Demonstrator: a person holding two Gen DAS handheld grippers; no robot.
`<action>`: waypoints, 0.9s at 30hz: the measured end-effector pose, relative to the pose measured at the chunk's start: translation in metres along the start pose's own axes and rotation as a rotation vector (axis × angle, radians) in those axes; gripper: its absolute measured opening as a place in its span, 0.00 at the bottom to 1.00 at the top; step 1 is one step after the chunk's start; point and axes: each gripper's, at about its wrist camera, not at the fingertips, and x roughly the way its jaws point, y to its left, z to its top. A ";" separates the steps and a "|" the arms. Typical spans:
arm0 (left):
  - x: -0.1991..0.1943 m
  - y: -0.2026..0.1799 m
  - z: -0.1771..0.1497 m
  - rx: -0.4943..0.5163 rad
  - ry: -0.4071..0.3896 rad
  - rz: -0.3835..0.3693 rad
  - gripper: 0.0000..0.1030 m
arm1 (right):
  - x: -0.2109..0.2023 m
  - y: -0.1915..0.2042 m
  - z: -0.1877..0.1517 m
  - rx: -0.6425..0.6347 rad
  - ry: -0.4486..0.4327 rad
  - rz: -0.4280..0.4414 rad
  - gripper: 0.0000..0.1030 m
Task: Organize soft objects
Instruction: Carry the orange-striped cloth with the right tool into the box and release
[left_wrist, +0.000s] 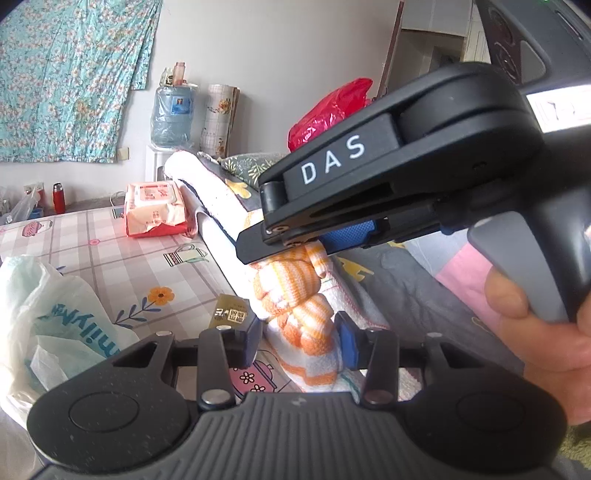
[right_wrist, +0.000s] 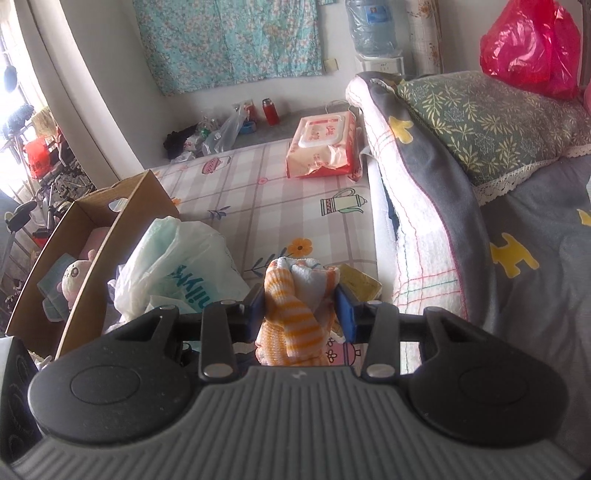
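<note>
An orange-and-white striped towel (left_wrist: 295, 295) hangs bunched between both grippers above the bed. My left gripper (left_wrist: 301, 339) is shut on its lower part. My right gripper (right_wrist: 301, 308) is shut on its upper end (right_wrist: 295, 295); in the left wrist view that gripper (left_wrist: 295, 240) comes in from the right, held by a hand (left_wrist: 535, 332). A cardboard box (right_wrist: 92, 229) at the left holds a plush toy (right_wrist: 75, 275) and other soft things.
A white plastic bag (right_wrist: 177, 266) lies beside the box. A pack of wet wipes (right_wrist: 325, 144) sits farther back on the checked sheet (right_wrist: 258, 206). A folded quilt (right_wrist: 424, 192), a green pillow (right_wrist: 480, 122) and a red bag (right_wrist: 532, 48) are at the right.
</note>
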 end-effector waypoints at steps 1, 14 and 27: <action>-0.006 0.000 0.001 -0.001 -0.015 0.001 0.43 | -0.006 0.006 0.001 -0.011 -0.012 0.000 0.38; -0.104 0.035 0.019 -0.042 -0.218 0.108 0.43 | -0.064 0.096 0.022 -0.149 -0.149 0.101 0.38; -0.219 0.155 0.021 -0.201 -0.265 0.465 0.43 | -0.009 0.293 0.061 -0.352 -0.050 0.480 0.38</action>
